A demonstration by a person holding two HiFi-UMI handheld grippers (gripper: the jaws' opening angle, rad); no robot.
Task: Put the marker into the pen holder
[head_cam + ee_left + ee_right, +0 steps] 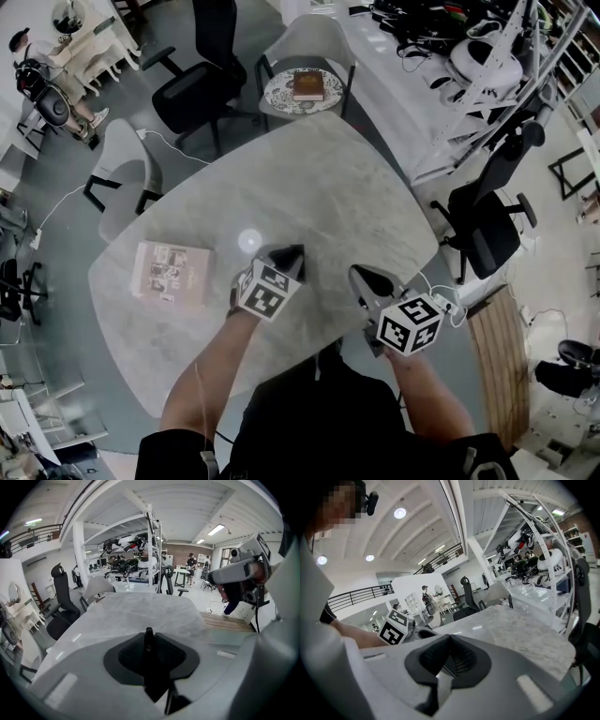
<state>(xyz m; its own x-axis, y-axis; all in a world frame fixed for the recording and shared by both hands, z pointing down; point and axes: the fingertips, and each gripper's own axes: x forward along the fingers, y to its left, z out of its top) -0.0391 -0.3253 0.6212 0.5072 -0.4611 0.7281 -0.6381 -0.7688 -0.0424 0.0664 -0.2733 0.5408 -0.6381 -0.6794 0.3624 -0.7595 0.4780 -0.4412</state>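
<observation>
My left gripper (286, 255) hovers over the near middle of the grey marble table (309, 178). Its jaws are shut on a thin dark marker (148, 635), whose tip pokes up between the pads. My right gripper (361, 275) hangs beside it to the right, near the table's front edge. It is shut, with nothing between its jaws in the right gripper view (450, 639). The left gripper view shows the right gripper (239, 571) at its right side. No pen holder shows in any view.
A pale book (172, 272) lies on the table's left part. A white chair (309, 52) at the far end carries a round cushion with a brown book (307, 85). Black office chairs (202, 80) and a loaded shelf rack (487, 66) surround the table.
</observation>
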